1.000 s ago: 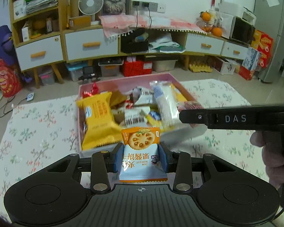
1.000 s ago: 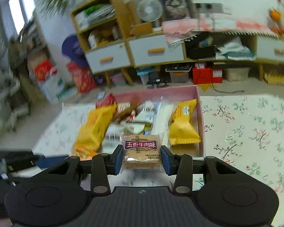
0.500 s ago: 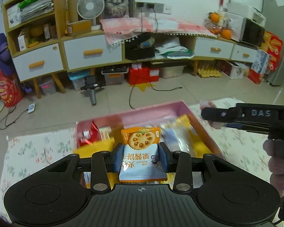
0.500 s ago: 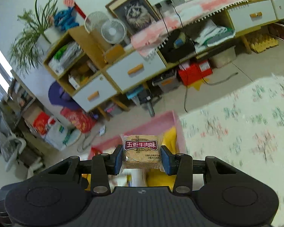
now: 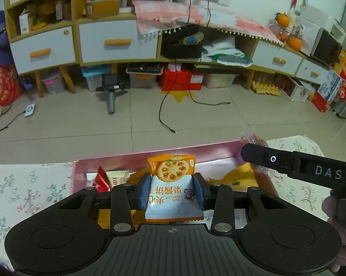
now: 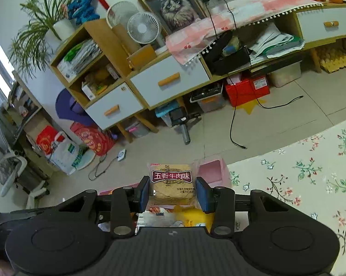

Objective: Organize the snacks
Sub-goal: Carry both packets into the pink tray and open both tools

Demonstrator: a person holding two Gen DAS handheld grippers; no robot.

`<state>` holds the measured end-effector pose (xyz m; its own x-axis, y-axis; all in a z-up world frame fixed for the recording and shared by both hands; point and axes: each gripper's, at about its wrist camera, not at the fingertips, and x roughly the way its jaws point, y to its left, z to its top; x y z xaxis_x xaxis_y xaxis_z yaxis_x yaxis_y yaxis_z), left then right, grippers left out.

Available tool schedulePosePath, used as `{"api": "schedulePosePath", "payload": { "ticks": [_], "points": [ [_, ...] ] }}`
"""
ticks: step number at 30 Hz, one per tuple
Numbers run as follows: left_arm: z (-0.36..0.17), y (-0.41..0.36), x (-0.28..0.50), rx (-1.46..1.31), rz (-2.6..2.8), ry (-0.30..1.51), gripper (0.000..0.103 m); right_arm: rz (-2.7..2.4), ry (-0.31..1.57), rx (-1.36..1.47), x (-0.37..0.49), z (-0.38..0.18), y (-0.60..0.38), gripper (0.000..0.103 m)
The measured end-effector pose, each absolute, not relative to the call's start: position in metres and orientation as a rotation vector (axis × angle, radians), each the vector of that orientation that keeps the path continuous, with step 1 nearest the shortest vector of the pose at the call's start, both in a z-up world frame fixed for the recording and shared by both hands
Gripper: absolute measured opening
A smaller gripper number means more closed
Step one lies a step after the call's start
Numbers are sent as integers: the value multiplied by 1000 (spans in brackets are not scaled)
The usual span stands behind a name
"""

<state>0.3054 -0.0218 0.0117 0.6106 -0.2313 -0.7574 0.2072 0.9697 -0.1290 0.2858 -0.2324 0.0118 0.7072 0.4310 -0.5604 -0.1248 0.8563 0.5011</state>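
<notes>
Two grippers, one snack packet in each.

Left gripper (image 5: pixel 172 194): its two blue padded fingers (image 5: pixel 143 192) are clamped on the sides of one flat, crinkle-edged foil packet of jam biscuits, orange at the far end and pale blue at the near end (image 5: pixel 172 188), printed with a round biscuit picture and the words "JAM BISCUIT". The packet is held above the shallow pink rectangular box (image 5: pixel 209 154), which sits on the table with a white floral cloth (image 5: pixel 27 191).

Inside the box, in the left wrist view: one red glossy foil sachet (image 5: pixel 101 180), one cream packet with a serrated edge (image 5: pixel 116 176) just beside it, and yellow crimped wrappers (image 5: pixel 239 176) to the right; their number cannot be told, the gripper hides part of them.

Right gripper (image 6: pixel 172 189): two blue fingers (image 6: pixel 204 194) are closed on one clear, roughly square plastic packet of brown crackers with a dark maroon label in white characters (image 6: pixel 172 184). It hangs over the far corner of the pink box (image 6: pixel 213 171). Below it lie more wrappers, white and yellow, blurred.

In the left wrist view the right gripper shows as a black matte bar marked "DAS" (image 5: pixel 311 171), with a reddish packet at its tip (image 5: pixel 253 139).
</notes>
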Motion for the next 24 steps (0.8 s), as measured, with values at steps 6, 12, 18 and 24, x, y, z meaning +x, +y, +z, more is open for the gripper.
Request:
{"api": "schedulePosePath", "payload": {
  "ticks": [6, 12, 18, 24],
  "points": [
    [2, -24, 316, -32, -257, 883, 37, 321, 752, 449, 296, 3, -231, 12],
    [-2, -22, 316, -36, -258, 846, 49, 315, 740, 473, 298, 1, -235, 26],
    [2, -21, 311, -37, -262, 829, 58, 302, 721, 502, 296, 8, -242, 33],
    [12, -20, 290, -18, -264, 821, 68, 295, 721, 486, 286, 16, -241, 42]
  ]
}}
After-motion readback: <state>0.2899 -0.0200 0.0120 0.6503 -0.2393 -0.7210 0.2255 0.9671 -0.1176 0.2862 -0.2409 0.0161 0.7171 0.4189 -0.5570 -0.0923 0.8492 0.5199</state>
